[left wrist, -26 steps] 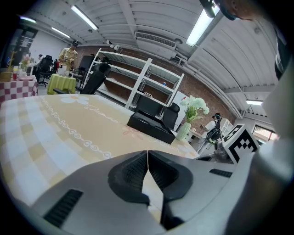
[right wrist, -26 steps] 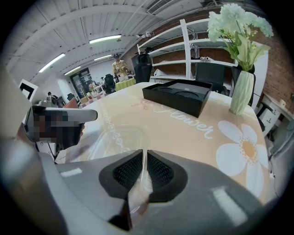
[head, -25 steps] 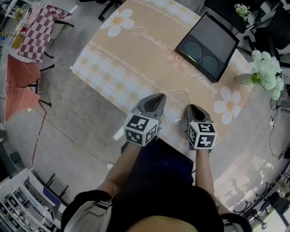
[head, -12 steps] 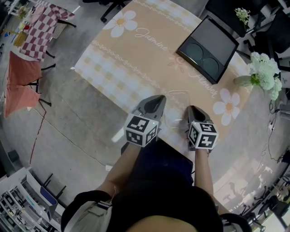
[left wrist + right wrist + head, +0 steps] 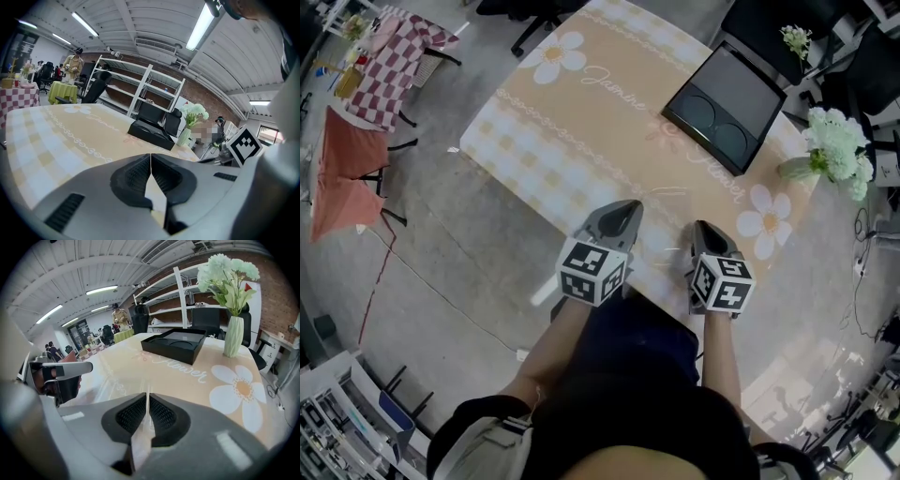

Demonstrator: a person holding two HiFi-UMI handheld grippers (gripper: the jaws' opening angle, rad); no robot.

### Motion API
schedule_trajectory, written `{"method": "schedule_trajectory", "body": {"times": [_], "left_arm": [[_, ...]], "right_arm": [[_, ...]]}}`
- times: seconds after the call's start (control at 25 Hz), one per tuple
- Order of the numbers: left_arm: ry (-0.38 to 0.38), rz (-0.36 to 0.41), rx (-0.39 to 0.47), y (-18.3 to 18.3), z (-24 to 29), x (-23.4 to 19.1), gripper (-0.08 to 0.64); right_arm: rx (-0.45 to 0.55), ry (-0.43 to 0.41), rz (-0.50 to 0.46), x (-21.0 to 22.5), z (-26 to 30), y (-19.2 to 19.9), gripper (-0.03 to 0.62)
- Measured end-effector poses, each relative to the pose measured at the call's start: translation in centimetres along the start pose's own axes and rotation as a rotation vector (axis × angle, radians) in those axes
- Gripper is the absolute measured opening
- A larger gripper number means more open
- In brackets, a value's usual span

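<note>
Clear plastic container (image 5: 666, 220), rim pinched by right gripper (image 5: 147, 397), left gripper (image 5: 150, 157) pressed together just beside

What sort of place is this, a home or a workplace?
Probably a large workshop or lab hall, not a home: bare concrete floor, white metal shelving against a brick wall, long ceiling strip lights and office chairs.

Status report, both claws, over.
Left claw shut, empty. Right claw shut on clear container at near side of table. Black tray, flower vase well clear.
</note>
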State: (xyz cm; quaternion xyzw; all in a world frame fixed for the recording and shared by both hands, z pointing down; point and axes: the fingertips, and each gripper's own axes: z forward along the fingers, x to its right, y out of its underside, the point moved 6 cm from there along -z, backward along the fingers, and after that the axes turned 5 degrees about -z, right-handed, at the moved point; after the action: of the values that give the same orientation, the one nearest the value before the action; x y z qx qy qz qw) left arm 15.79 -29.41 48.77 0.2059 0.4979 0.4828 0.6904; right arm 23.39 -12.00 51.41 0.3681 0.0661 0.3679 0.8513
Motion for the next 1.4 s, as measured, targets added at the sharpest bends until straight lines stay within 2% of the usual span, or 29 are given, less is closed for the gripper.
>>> {"method": "schedule_trajectory", "body": {"times": [0.64, 1.4], "left_arm": [[0.023, 0.071, 0.058, -1.0, -2.0, 1.9, 0.012], [0.125, 0.178, 0.130, -3.9, -2.9, 5.4, 0.012]], "right_arm": [[0.118, 0.029, 0.020, -0.3, -3.1, -0.5, 0.025], [0.327, 0.111, 0.054, 0.2, -8.1, -3.5, 0.025]]}}
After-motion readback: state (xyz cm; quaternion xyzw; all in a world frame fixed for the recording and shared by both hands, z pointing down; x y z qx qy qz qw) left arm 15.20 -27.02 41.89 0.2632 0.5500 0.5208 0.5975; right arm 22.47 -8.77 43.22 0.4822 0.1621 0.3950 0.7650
